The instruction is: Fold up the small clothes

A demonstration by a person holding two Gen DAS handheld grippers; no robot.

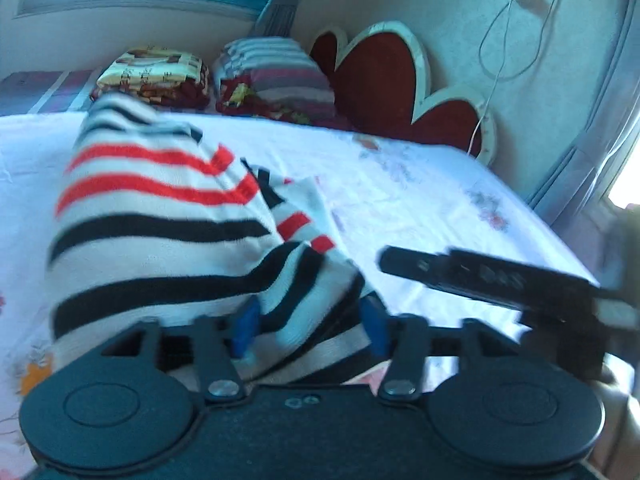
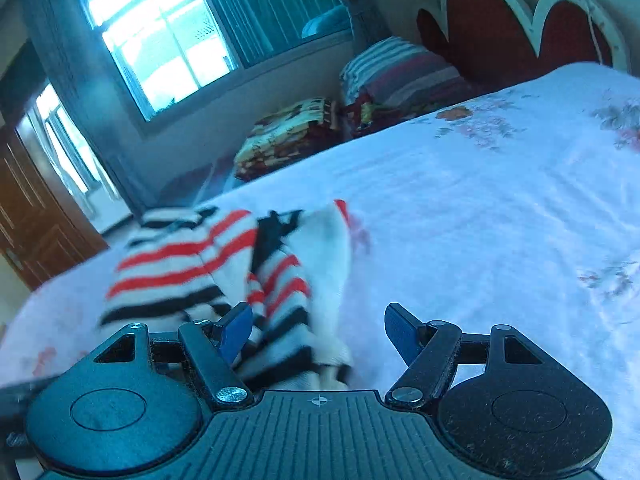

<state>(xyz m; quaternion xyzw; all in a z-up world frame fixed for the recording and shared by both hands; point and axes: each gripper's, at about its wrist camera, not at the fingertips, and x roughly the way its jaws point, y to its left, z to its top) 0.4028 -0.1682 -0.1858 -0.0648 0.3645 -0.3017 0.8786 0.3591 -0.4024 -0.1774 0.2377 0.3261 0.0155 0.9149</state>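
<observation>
A small white knit sweater with red and black stripes lies bunched on the white floral bedsheet. My left gripper has its blue pads on either side of a fold of the sweater's hem; cloth fills the gap. My right gripper is open, its left pad beside the sweater and its right pad over bare sheet. Nothing is between its fingers but a sleeve edge. The right gripper also shows in the left wrist view as a dark blurred bar to the right.
Two folded blankets are stacked at the head of the bed beside a red heart-shaped headboard. A window and a wooden door lie beyond the bed's far edge. A cable hangs on the wall.
</observation>
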